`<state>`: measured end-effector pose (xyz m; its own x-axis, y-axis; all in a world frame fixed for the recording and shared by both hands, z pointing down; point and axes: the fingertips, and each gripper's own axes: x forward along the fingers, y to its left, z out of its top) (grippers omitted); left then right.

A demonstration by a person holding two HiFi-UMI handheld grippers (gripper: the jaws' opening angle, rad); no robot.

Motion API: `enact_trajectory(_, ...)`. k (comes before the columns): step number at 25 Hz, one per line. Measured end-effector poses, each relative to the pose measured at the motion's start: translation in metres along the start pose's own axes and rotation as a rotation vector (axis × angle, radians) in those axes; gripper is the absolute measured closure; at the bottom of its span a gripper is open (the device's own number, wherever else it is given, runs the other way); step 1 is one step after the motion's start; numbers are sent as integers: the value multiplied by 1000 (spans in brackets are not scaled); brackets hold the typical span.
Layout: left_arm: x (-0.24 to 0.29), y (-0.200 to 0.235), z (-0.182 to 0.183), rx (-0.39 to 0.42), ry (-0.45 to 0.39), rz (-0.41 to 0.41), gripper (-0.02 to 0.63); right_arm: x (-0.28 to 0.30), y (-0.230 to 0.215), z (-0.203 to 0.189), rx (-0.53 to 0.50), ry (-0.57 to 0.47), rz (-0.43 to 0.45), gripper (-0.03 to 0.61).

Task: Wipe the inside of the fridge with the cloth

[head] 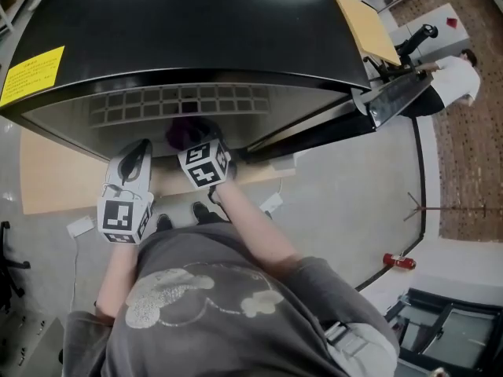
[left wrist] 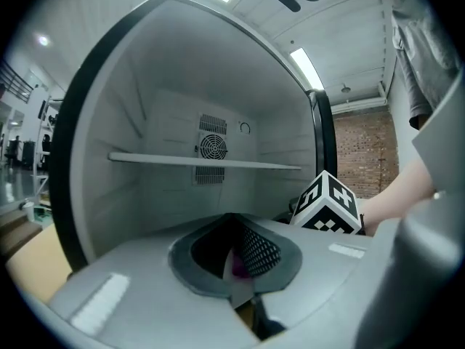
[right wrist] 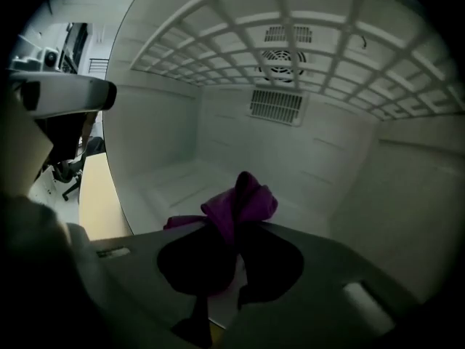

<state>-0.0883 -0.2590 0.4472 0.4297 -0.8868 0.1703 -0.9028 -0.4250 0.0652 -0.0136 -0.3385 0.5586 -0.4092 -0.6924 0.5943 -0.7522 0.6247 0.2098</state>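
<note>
Cloth is in the fridge, and the wiping looks ready to start.
The right gripper (right wrist: 234, 231) clamps the purple cloth (right wrist: 241, 201) low inside the fridge (right wrist: 218, 122); the left gripper (left wrist: 236, 257) is pinched together, empty, at the opening. Next, likely: press down and sweep.

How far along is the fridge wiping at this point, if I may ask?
Done: the fridge stands open and the cloth is picked up. In hand: the right gripper, shut on the cloth, is inside the fridge below the wire shelf; whether the cloth touches a surface is unclear. Left: the wiping, since no wiped patch shows. The left gripper is outside, shut.
</note>
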Motion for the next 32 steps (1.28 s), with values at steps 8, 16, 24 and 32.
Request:
enact_trajectory(8, 18, -40, 6, 19, -7, -87, 597, -33, -44, -32, 121, 33, -141, 535)
enact_trajectory(16, 13, -47, 14, 36, -15, -112, 596, -69, -82, -6, 206, -126, -331, 535)
enact_trajectory(24, 6, -51, 9, 38, -10, -159, 597, -103, -88, -20, 283, -136, -437, 535)
enact_trajectory(32, -15, -41, 7, 32, -15, -185, 596, -147, -77, -42, 327, -120, -511, 535)
